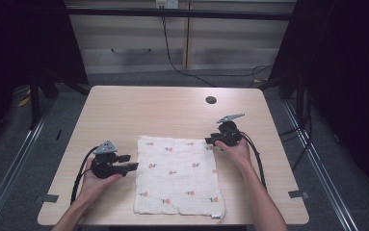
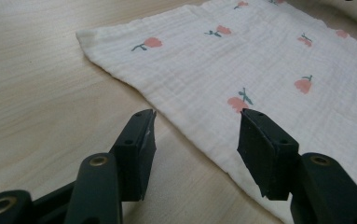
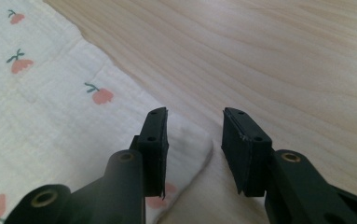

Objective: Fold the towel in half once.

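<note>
A white cloth (image 1: 177, 175) printed with small pink flowers lies flat on the pale wooden table (image 1: 148, 110). My left gripper (image 1: 133, 162) rests low at the cloth's left edge, held in the person's left hand. In the left gripper view the cloth (image 2: 241, 56) has its edge running between the jaws of the left gripper (image 2: 197, 126), which stand open and apart from it. My right gripper (image 1: 208, 142) sits at the cloth's far right corner. In the right gripper view that corner of the cloth (image 3: 50, 116) lies below the open right gripper (image 3: 195, 126), unpinched.
A dark round cable hole (image 1: 211, 100) sits in the table toward the far right. Bare wood surrounds the cloth on the left, right and far sides. The cloth's near edge lies close to the table's front edge. Cables trail from both grippers.
</note>
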The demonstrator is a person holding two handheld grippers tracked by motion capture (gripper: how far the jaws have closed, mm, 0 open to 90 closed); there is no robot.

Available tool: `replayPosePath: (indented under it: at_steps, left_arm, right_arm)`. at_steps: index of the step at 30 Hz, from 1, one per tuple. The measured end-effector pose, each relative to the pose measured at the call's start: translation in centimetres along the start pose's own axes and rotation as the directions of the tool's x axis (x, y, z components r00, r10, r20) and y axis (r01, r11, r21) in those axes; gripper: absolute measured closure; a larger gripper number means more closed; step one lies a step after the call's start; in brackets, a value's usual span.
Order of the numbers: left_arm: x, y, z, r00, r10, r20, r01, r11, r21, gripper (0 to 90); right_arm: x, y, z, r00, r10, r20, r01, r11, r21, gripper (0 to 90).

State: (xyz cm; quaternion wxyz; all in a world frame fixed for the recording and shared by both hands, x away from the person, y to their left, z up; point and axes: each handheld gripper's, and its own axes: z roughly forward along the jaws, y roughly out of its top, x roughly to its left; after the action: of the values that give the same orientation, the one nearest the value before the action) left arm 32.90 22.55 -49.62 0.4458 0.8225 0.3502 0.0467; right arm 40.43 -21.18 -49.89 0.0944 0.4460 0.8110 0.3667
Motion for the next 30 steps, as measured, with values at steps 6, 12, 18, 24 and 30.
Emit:
replayPosePath:
  at_steps: [6,12,18,24,30]
  left_arm:
    - [0.3,-0.3,0.2,0.9999,-0.012,0.001,0.012,0.9997,0.021,43.4]
    - [0.3,-0.2,0.1,0.9998,-0.018,0.009,0.017,0.9997,0.017,40.4]
    - [0.1,0.2,-0.5,0.9994,-0.023,0.025,0.023,0.9997,-0.008,40.1]
    - [1.2,1.4,-1.0,0.9990,-0.043,0.007,0.043,0.9978,-0.050,46.1]
    - [2.7,3.4,0.1,0.9992,-0.035,-0.021,0.034,0.9987,-0.038,50.0]
  right_arm:
    - [-0.1,0.1,0.6,0.9999,0.009,0.006,-0.009,1.000,-0.006,64.2]
    - [-0.3,-0.1,0.5,0.9998,0.010,-0.016,-0.010,1.000,-0.005,74.1]
    - [-0.4,-0.3,0.5,0.9978,0.037,-0.056,-0.038,0.999,-0.011,85.8]
    - [-0.5,0.0,-0.1,0.9963,0.050,-0.071,-0.053,0.997,-0.052,86.7]
    - [-0.3,0.1,-0.5,0.9964,0.041,-0.074,-0.046,0.997,-0.069,86.6]
